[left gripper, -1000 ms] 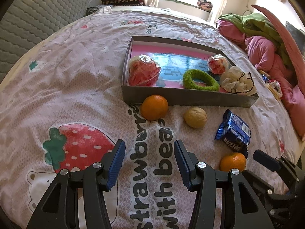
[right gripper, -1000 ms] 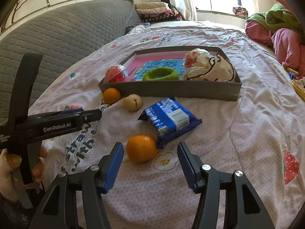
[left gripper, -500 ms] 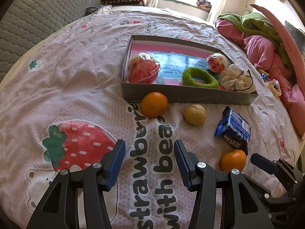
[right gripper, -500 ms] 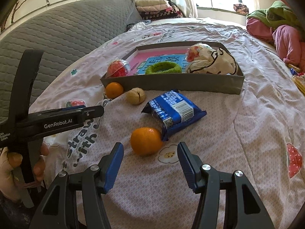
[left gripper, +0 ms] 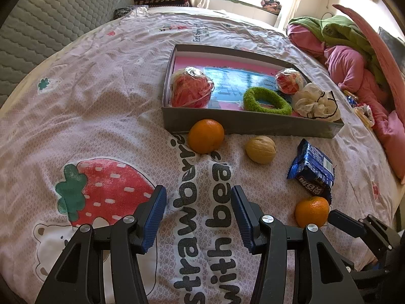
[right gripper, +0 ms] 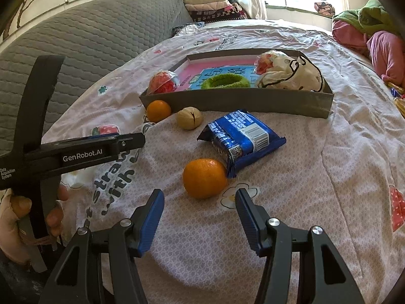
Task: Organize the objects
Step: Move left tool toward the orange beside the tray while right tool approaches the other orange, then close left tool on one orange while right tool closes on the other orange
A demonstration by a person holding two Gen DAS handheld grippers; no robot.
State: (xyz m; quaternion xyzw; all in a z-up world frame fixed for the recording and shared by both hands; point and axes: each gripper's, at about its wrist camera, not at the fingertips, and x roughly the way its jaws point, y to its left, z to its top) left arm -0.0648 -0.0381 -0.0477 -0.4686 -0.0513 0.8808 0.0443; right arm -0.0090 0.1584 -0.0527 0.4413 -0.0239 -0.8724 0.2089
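A grey box (left gripper: pixel 253 124) (right gripper: pixel 240 98) on the bed holds two wrapped red balls, a green ring (left gripper: pixel 267 100) and a white cloth bundle (left gripper: pixel 315 102). In front of it lie an orange (left gripper: pixel 205 136) (right gripper: pixel 158 110), a walnut (left gripper: pixel 260 149) (right gripper: pixel 189 117), a blue snack packet (left gripper: pixel 311 171) (right gripper: pixel 241 139) and a second orange (left gripper: pixel 311 211) (right gripper: pixel 205 178). My left gripper (left gripper: pixel 198 215) is open and empty, short of the first orange. My right gripper (right gripper: pixel 200 215) is open and empty, just short of the second orange.
The bed has a pink strawberry-print sheet (left gripper: pixel 101 116). A grey quilted headboard (right gripper: pixel 88 45) runs along the left. Piled pink and green bedding (left gripper: pixel 354 58) lies at the right. The left gripper's body (right gripper: pixel 76 152) and the hand holding it show at the left of the right wrist view.
My right gripper has moved forward, closer to the second orange. The left gripper has shifted only slightly. Both stay open.
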